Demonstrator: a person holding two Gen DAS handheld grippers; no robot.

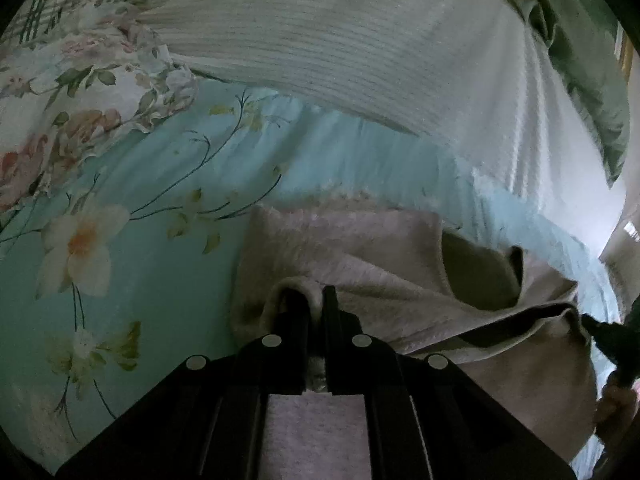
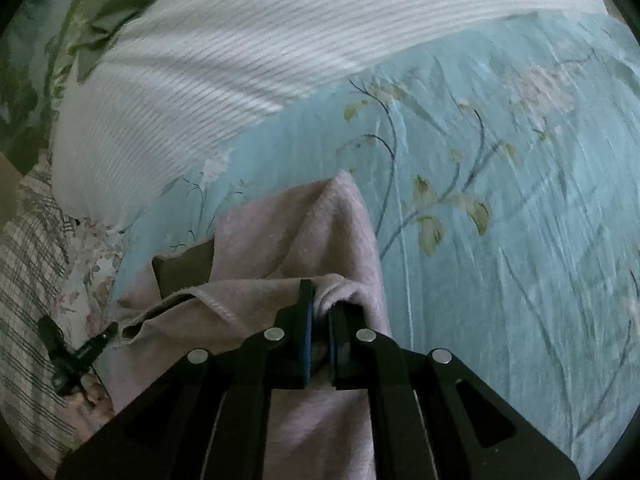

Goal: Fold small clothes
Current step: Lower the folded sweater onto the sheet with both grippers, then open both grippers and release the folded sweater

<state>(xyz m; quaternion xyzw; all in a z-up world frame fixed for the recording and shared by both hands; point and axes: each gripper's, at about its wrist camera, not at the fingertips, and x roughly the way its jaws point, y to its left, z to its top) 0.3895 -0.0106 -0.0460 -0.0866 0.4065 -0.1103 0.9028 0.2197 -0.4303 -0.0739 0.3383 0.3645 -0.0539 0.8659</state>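
Two claws hold one edge of a small pale pink fleece garment [image 1: 344, 248] above a bed dressed in a turquoise floral bedsheet [image 1: 168, 184]. The left claw [image 1: 314, 300] is clamped on a bunched fold at its end of that edge; the right claw [image 2: 320, 300] pinches the other end, the cloth gathered between its narrowed jaws. The held edge runs side to side between the two claws, and the rest of the garment lies away from them, forward along their fingers, with its far portion resting on the sheet. In the right wrist view the cloth rises to a peaked corner ahead of the claw; in the left wrist view a hollow opens in the slack fabric between the two grips, showing a darker inner face. Each claw appears at the margin of the other's view, so the pair sit near one another, neither clearly closer to the free end. A white ribbed blanket [image 1: 360, 48] lies farther up the bed, well apart from the garment. The fold likely turns on carrying the held edge forward over the resting part.
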